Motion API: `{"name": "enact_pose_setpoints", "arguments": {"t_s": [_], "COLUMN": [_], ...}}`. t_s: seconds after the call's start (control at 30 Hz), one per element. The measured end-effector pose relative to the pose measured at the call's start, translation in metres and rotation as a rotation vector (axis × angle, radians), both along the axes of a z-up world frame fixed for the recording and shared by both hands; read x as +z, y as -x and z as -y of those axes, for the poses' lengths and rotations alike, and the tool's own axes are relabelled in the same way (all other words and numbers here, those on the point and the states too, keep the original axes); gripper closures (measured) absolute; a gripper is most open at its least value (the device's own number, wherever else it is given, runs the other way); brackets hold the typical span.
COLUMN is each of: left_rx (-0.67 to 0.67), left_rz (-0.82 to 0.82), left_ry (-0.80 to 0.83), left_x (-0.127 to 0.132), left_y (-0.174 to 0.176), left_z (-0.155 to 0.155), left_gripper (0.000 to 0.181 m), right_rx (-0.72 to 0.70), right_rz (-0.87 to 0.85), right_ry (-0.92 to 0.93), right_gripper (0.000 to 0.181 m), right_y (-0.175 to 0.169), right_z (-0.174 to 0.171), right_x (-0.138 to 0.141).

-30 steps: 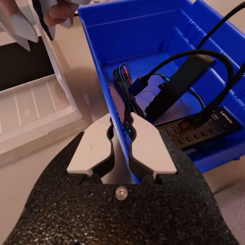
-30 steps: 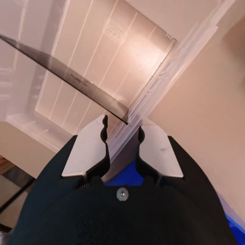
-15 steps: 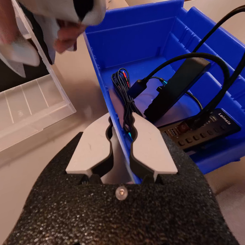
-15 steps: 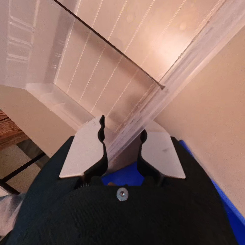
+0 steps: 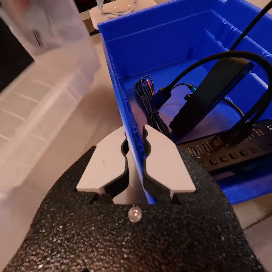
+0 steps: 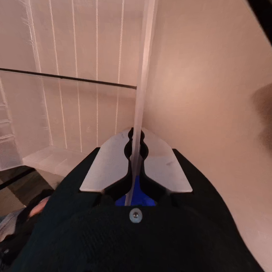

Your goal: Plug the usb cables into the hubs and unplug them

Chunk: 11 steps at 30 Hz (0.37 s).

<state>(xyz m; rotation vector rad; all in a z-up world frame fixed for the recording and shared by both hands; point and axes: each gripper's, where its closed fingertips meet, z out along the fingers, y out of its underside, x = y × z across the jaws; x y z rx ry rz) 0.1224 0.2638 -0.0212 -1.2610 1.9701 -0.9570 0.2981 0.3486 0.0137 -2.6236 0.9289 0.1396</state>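
A blue bin (image 5: 147,44) holds a flat black USB hub (image 5: 229,156) with a row of ports, and a second black hub (image 5: 209,97) leaning on it. A coiled braided cable (image 5: 148,106) lies by the bin's left wall. A thick black cable (image 5: 220,55) arcs from a blue plug (image 5: 160,97) to the flat hub. My left gripper (image 5: 134,131) is shut on the blue bin's left wall. My right gripper (image 6: 136,131) is shut on the side wall of a clear plastic bin (image 6: 145,73).
The clear bin (image 5: 36,110) sits left of the blue bin, blurred in the left wrist view. Both stand on a beige tabletop (image 6: 206,88). A sliver of the blue bin (image 6: 136,189) shows behind my right fingers. A thin dark line crosses the clear bin.
My right gripper has closed from open astride the clear bin's wall to shut on it. The clear bin has swung closer to the blue bin. My left gripper keeps its grip.
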Motion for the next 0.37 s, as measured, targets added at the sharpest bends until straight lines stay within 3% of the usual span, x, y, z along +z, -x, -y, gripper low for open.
{"name": "enact_pose_setpoints", "arguments": {"t_s": [0.1, 0.2, 0.3, 0.37], "left_rx": [0.032, 0.082, 0.143, 0.191], "left_rz": [-0.002, -0.013, -0.016, -0.015], "left_ry": [0.009, 0.021, 0.035, 0.042], "left_x": [0.0, 0.001, 0.001, 0.001], "left_y": [0.0, -0.003, -0.006, -0.01], "left_z": [-0.02, -0.053, -0.092, -0.12], "left_gripper": [0.168, 0.171, 0.173, 0.174], "right_rx": [-0.025, -0.041, -0.098, -0.168], "right_rz": [-0.02, 0.037, 0.093, 0.147], "right_ry": [-0.133, -0.23, -0.268, -0.26], "right_gripper": [0.173, 0.176, 0.176, 0.176], "right_y": [-0.018, -0.039, -0.052, -0.056], "right_z": [0.008, 0.049, 0.125, 0.189], "right_x": [0.06, 0.116, 0.15, 0.154]}}
